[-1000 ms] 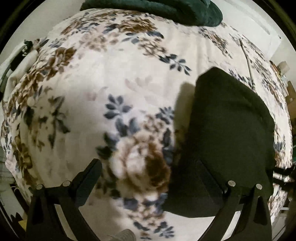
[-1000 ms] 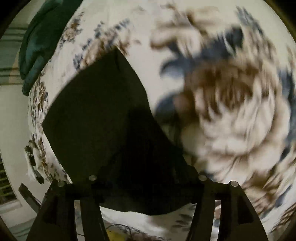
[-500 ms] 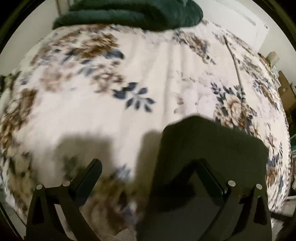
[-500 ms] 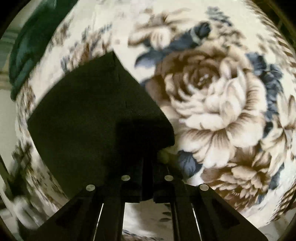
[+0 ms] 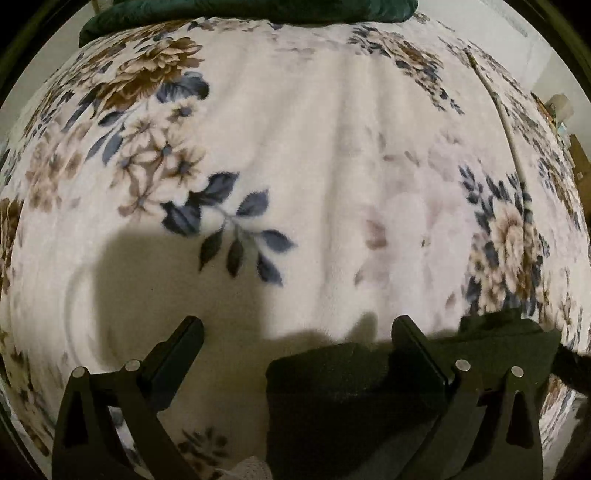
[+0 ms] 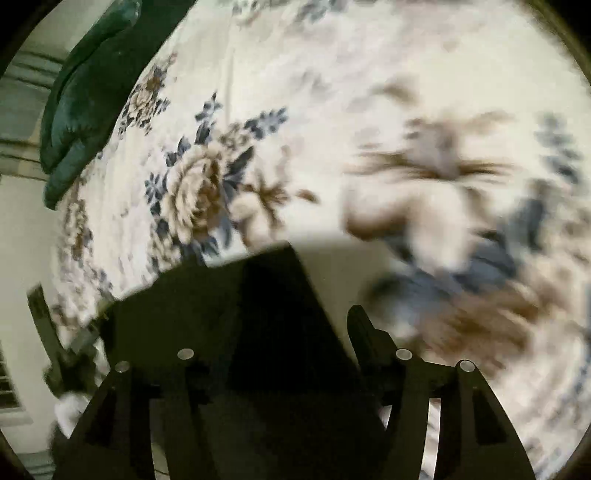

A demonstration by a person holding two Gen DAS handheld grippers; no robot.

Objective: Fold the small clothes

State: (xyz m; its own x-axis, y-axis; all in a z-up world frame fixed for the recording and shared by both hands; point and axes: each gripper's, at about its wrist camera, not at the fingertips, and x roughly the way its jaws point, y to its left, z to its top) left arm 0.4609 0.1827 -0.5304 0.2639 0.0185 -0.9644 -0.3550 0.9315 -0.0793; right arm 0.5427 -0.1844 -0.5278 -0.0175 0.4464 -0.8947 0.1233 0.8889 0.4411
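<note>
While both claws stand open, the right claw (image 6: 295, 325), just reopened, straddles the dark garment (image 6: 229, 317).

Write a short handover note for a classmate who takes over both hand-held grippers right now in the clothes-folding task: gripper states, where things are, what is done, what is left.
Left hand-held gripper: jaws wide open, holding nothing; its right finger lies over the dark garment.
Right hand-held gripper: jaws have just been opening; the dark garment lies between them, not pinched.
Things: the garment lies folded flat on the floral blanket; a green blanket is bunched at the far edge.
Done: the garment looks folded at least once and has been let go.
Left: check that the edges line up, fold again if needed, then take any further garment; none shows here.
</note>
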